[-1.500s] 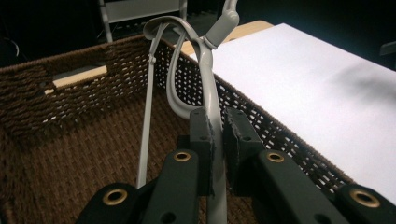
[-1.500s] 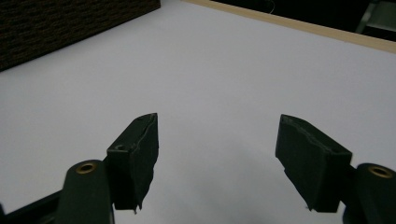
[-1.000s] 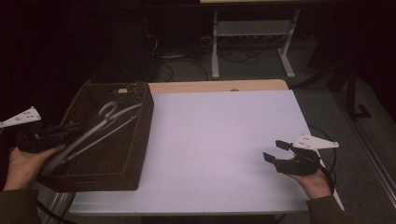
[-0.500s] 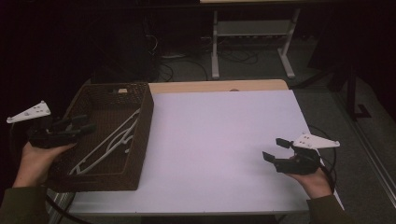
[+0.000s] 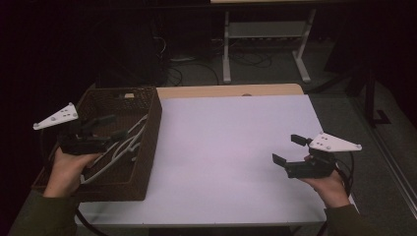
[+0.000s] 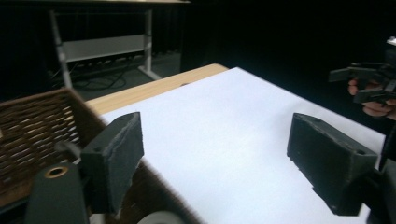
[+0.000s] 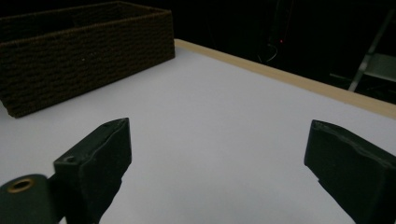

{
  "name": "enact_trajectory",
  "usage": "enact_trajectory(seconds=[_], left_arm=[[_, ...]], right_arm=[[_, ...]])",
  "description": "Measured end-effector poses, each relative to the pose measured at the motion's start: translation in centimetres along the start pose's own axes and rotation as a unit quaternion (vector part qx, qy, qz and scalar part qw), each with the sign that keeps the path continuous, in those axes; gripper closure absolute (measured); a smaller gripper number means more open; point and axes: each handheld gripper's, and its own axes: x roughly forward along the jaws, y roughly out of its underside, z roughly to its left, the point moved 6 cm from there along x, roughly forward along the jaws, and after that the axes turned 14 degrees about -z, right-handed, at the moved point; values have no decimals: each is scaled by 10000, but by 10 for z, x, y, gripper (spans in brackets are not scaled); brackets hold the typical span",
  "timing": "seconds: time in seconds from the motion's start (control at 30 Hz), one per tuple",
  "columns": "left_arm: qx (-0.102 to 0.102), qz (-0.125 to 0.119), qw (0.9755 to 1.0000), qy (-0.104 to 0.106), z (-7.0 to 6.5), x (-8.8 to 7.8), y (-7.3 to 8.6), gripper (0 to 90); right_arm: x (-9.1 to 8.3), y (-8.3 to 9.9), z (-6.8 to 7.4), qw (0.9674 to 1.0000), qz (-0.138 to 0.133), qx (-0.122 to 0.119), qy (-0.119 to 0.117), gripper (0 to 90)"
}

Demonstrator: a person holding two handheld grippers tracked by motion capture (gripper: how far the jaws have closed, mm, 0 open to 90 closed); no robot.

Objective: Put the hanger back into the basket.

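Left gripper (image 5: 109,127) hovers above the wicker basket (image 5: 152,132), jaws wide apart – nothing held. Right gripper (image 5: 289,149) sits near the table's (image 5: 221,142) right edge, likewise spread and empty – bare white surface between them

A dark wicker basket (image 5: 147,147) holding white hangers (image 5: 125,145) sits at the white table's (image 5: 226,147) left edge.

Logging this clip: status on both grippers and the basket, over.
Left gripper open, above the wicker basket. Right gripper open, empty, over the white tabletop. White hangers lie in the basket. Nothing in the way.
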Motion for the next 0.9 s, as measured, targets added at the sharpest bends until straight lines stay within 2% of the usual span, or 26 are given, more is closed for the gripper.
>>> enact_trajectory(seconds=[0.03, 0.07, 0.23, 0.33, 0.53, 0.9], left_arm=[[29, -46, 10000, 71, -11, 8, 2, 146], [31, -76, 9999, 101, -14, 11, 2, 138], [51, -220, 9992, 336, -33, 28, 8, 103], [130, -214, 9990, 383, -40, 37, 14, 83], [28, -322, 9982, 504, -48, 48, 25, 29], [93, -355, 9984, 432, -51, 57, 44, 19]], right_arm=[[1, -8, 1, 9998, -171, 51, -3, 36], [1, -10, 1, 9997, -225, 61, -16, 33], [5, -20, 3, 9994, -336, 58, -19, 17], [7, -26, 5, 9991, -411, 49, -32, 14], [12, -37, 6, 9986, -523, 62, -56, 5], [21, -53, 11, 9975, -686, 66, -135, 3]])
